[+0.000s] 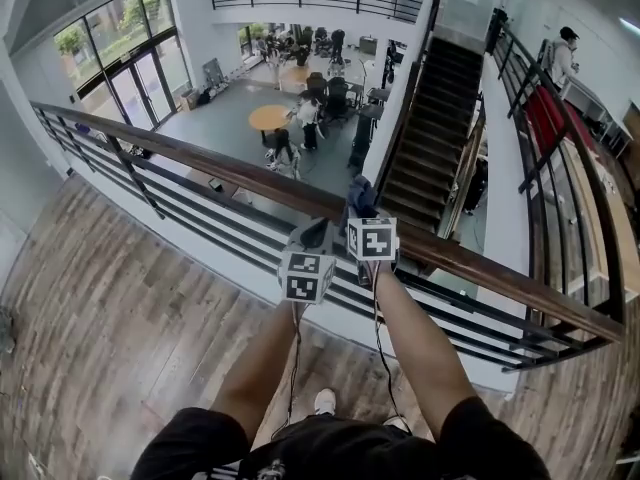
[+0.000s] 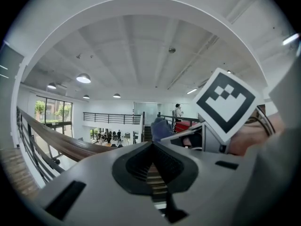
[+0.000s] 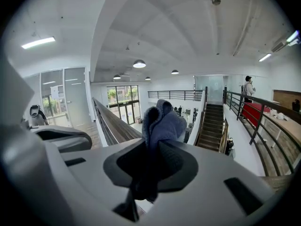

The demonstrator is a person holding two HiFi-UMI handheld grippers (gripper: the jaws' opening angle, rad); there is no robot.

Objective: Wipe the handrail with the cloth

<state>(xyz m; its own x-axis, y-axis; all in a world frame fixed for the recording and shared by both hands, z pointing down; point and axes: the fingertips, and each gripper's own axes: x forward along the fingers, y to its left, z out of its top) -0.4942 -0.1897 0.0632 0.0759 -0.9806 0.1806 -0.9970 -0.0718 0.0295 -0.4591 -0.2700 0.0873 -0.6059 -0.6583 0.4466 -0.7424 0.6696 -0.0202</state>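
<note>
Cloth pinched in the right gripper at the handrail.

In the head view the wooden handrail (image 1: 200,160) runs from 10 o'clock to 4 o'clock. Both grippers meet it near the centre. The right gripper (image 3: 153,147) has its jaws clamped on a blue-grey cloth (image 3: 162,121), whose bunched folds stick out past the tips. The cloth sits over the rail just toward 12 o'clock of centre, and contact cannot be told. The left gripper (image 2: 151,147), at the right one's 8 o'clock, has its jaws together with nothing between them. Each marker cube (image 1: 305,276) bears black-and-white square patterns. A dark staircase (image 1: 430,128) descends at 1 o'clock.
</note>
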